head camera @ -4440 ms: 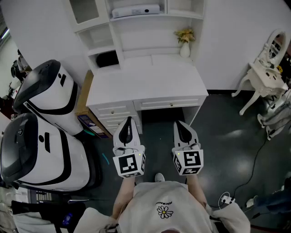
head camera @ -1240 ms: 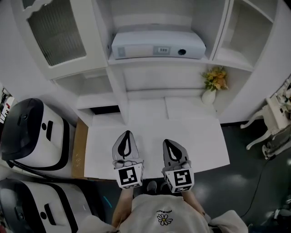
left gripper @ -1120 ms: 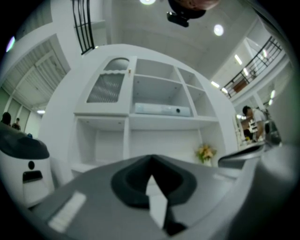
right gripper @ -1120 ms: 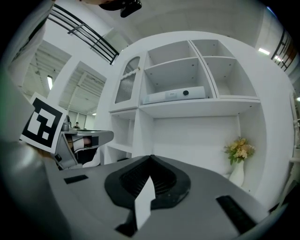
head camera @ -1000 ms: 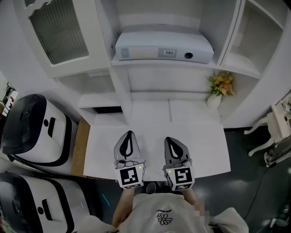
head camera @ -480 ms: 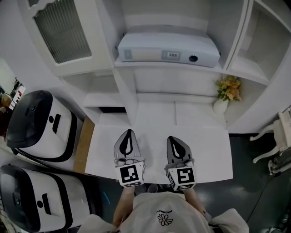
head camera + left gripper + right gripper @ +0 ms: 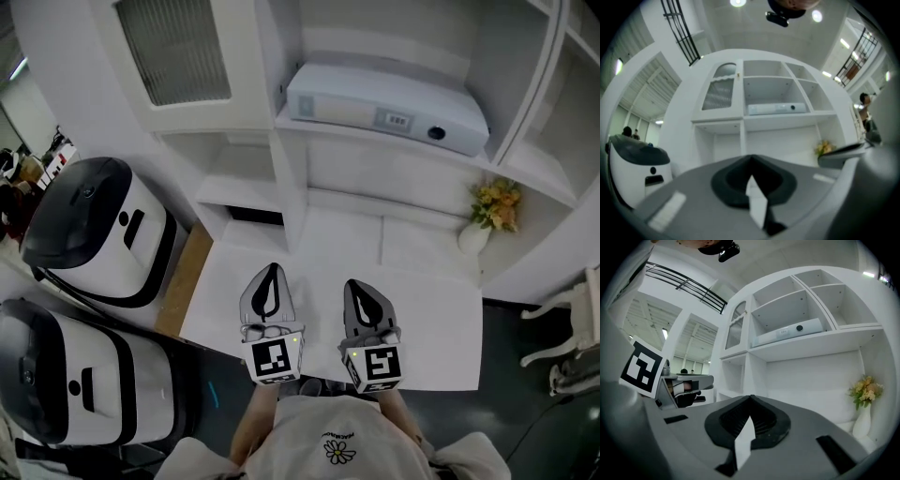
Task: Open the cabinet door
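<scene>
The cabinet door (image 7: 176,49) stands upright and closed at the hutch's upper left. Its long axis is vertical and it faces the person, with ribbed glass set in an arched white frame. The shelf beside it holds a flat white boxy device (image 7: 384,108). Left gripper (image 7: 271,270) and right gripper (image 7: 354,285) hover above the desk (image 7: 427,314), jaws together, empty.
</scene>
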Motion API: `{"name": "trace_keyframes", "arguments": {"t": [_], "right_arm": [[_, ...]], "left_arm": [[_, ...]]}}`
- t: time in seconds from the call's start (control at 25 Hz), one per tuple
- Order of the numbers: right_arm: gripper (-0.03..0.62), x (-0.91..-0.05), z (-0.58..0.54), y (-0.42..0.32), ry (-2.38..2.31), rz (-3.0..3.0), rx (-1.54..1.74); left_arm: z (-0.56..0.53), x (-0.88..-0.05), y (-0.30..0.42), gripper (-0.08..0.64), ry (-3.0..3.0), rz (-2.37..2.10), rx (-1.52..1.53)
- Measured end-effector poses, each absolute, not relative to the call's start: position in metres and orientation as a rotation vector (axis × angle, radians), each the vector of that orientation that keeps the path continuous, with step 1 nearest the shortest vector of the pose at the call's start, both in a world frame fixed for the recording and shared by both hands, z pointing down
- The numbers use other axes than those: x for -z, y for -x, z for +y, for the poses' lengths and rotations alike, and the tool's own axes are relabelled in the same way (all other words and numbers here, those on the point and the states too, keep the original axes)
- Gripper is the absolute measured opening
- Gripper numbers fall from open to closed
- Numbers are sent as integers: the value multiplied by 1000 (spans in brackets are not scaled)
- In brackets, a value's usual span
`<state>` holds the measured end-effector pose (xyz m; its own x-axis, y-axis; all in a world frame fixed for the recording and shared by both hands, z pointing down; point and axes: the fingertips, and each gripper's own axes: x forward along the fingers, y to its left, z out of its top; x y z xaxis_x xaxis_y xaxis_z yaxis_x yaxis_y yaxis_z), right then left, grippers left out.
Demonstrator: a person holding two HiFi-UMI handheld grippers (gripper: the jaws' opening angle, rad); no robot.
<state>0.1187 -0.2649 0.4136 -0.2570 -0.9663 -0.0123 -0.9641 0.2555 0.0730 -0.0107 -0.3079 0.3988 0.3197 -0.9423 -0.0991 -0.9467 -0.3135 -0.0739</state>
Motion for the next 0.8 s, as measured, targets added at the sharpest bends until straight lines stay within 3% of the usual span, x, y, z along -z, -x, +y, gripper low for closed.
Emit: {"name": "trace_keyframes", "arguments": {"t": [0.8], "right_arm": [[-2, -412, -298, -104, -1756, -2563, 98]], "left_arm": [[-299, -389, 57, 6, 2290, 1932, -97]]}}
